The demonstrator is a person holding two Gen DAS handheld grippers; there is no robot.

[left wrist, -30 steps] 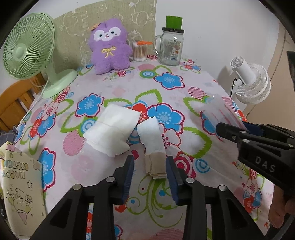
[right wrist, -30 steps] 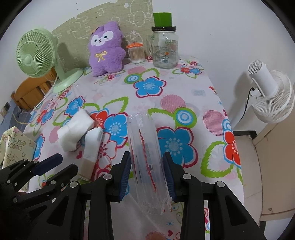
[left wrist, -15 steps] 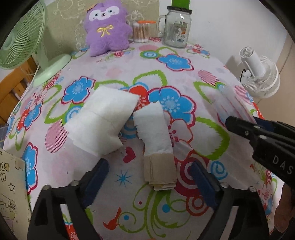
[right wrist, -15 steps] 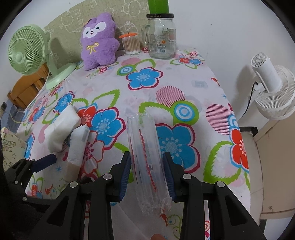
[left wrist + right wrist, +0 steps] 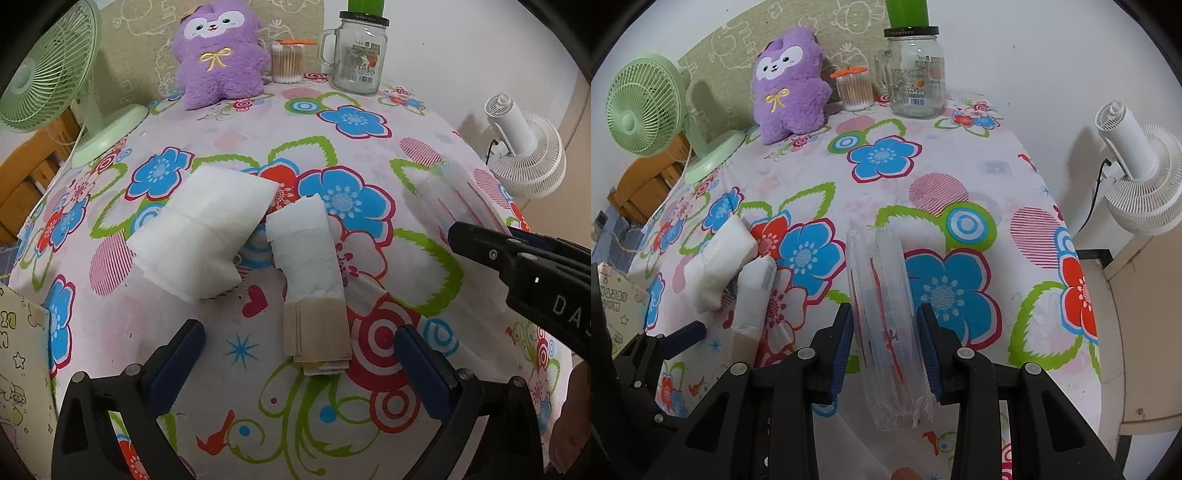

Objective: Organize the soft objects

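On the flowered tablecloth [image 5: 369, 406] lies a narrow folded stack of white tissue [image 5: 306, 251], its near end wrapped in tan paper. My left gripper [image 5: 298, 330] hangs low over that end, its jaws opening wide on either side without touching it. A bigger white tissue pack [image 5: 207, 229] lies just left of the stack. My right gripper [image 5: 885, 314] is shut on a clear plastic bag [image 5: 879, 266] with red print, held just above the cloth. The same stack [image 5: 755, 291] and pack [image 5: 716, 266] appear at the left of the right wrist view.
A purple plush toy [image 5: 218, 55], a cotton-swab tub [image 5: 286, 61] and a glass jar [image 5: 360, 59] stand along the back wall. A green fan [image 5: 48, 74] is at the back left. A white fan [image 5: 524, 155] stands beyond the right edge, and a paper bag [image 5: 18, 369] at the near left.
The left jaws, narrow around the tan end a second ago, have spread wide, and that gripper has sunk closer to the cloth. The right gripper still holds the clear bag.
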